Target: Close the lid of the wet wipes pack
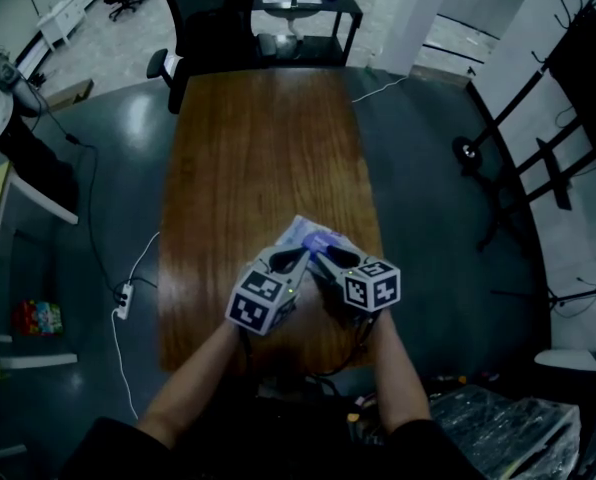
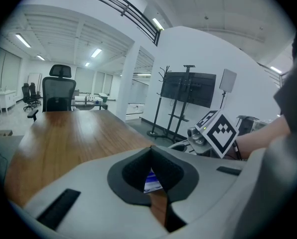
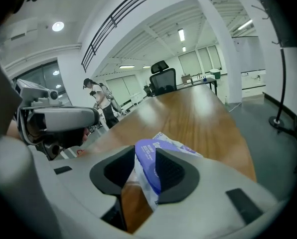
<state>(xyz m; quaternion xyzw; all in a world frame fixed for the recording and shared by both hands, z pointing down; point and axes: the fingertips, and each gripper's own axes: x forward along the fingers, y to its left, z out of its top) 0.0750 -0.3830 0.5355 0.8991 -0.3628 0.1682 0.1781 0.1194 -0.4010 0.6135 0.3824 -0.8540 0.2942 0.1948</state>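
Observation:
The wet wipes pack (image 1: 313,236), white and purple, lies on the wooden table (image 1: 268,148) near its front edge. Both grippers meet at the pack's near side. My left gripper (image 1: 300,256) has its jaw tips together (image 2: 151,149), and a strip of the pack (image 2: 151,182) shows pinched between the pads. My right gripper (image 1: 324,259) stands part open (image 3: 146,156). The raised purple lid (image 3: 147,166) sits between its jaws and leans on the right pad. The rest of the pack (image 3: 181,146) lies beyond. The left gripper (image 3: 64,118) shows at the left of the right gripper view.
A black office chair (image 1: 213,13) stands at the table's far end with a small desk (image 1: 303,3) behind it. A power strip (image 1: 125,298) and cable lie on the floor at the left. Black stands (image 1: 538,158) are at the right. A person (image 3: 98,96) stands far off.

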